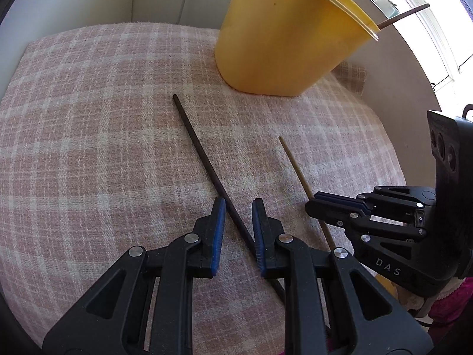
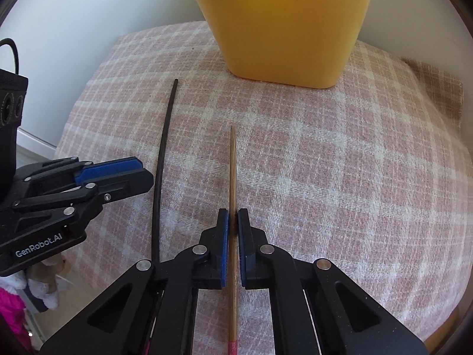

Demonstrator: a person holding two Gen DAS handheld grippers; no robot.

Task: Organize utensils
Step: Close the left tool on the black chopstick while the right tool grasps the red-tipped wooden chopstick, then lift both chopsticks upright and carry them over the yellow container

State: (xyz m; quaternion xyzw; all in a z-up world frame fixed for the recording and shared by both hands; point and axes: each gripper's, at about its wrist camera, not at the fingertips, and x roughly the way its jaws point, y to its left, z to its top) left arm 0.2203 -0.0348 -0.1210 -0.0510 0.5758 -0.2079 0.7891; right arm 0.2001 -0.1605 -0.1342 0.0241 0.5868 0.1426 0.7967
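Two chopsticks are laid loose on a pink plaid cloth (image 1: pixel 88 124) covering the counter, near a yellow plastic holder (image 1: pixel 283 35) standing upright at the far side.

Item 1: dark chopstick (image 1: pixel 201 153), lying on the cloth to the left, its far tip pointing toward the holder. It is straddled by the left hand-held gripper (image 1: pixel 238 230), whose blue pads (image 1: pixel 218 230) are set apart; the stick runs slantwise between them, and whether the right pad touches it cannot be told. No clamping is seen.

Item 2: light bamboo chopstick (image 2: pixel 233 177), with a pink-red end (image 2: pixel 233 347) at the near side, lying to the right of the dark one and well apart from it. It is clamped between the pads of the right hand-held gripper (image 2: pixel 233 248), which are brought together on its shaft.

Item 3: holder contents, seen from the left wrist view: several more sticks (image 1: pixel 405 14) are stood inside, their ends projecting above the rim.

Background: white wall at the far left, a bright window (image 1: pixel 437 29) at the far right.
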